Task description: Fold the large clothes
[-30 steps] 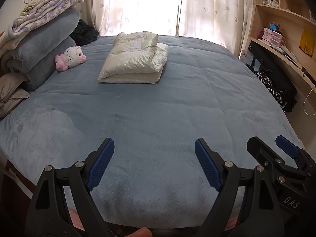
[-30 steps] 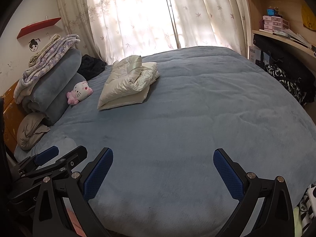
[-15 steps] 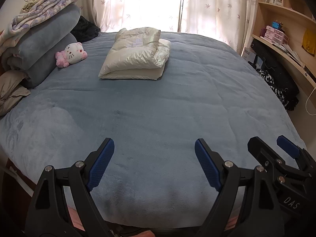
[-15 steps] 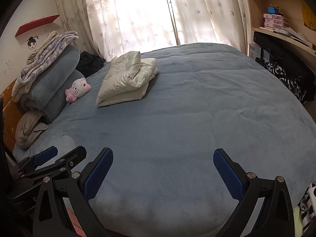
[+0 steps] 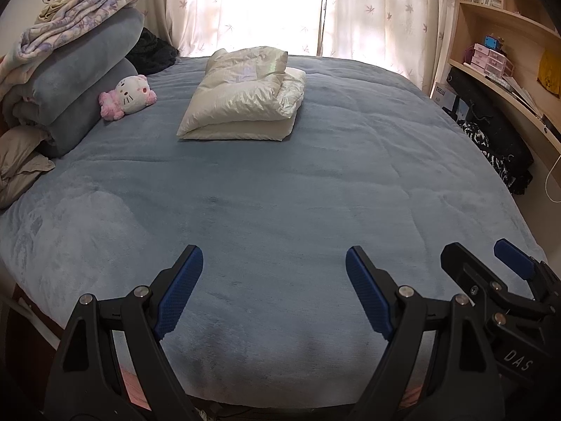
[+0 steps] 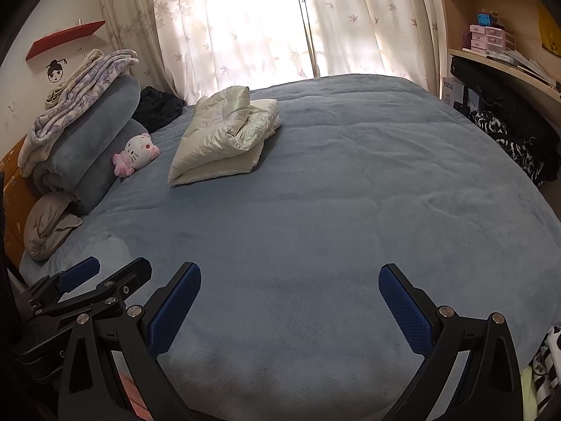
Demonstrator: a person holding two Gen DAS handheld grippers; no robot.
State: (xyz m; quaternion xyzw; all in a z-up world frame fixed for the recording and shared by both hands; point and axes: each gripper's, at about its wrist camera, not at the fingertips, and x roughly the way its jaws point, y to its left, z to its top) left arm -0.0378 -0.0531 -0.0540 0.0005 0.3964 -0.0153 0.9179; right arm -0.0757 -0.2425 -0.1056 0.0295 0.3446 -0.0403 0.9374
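A cream padded jacket (image 5: 245,98) lies folded in a neat stack at the far middle of the blue bed (image 5: 280,193); it also shows in the right wrist view (image 6: 224,140). My left gripper (image 5: 273,280) is open and empty above the bed's near edge, far from the jacket. My right gripper (image 6: 289,294) is open and empty beside it, also at the near edge. The right gripper shows at the right of the left wrist view (image 5: 498,273), and the left gripper shows at the left of the right wrist view (image 6: 105,273).
Rolled grey-blue blankets (image 5: 70,84) with a patterned one on top are stacked at the far left, with a pink and white plush cat (image 5: 128,96) beside them. A dark garment (image 5: 150,52) lies by the curtains. Shelves (image 5: 508,52) and black bags (image 5: 498,140) line the right side.
Both grippers have tilted slightly downward, so the jacket sits lower in both views. Both jaws stay open. Nothing on the bed has moved.
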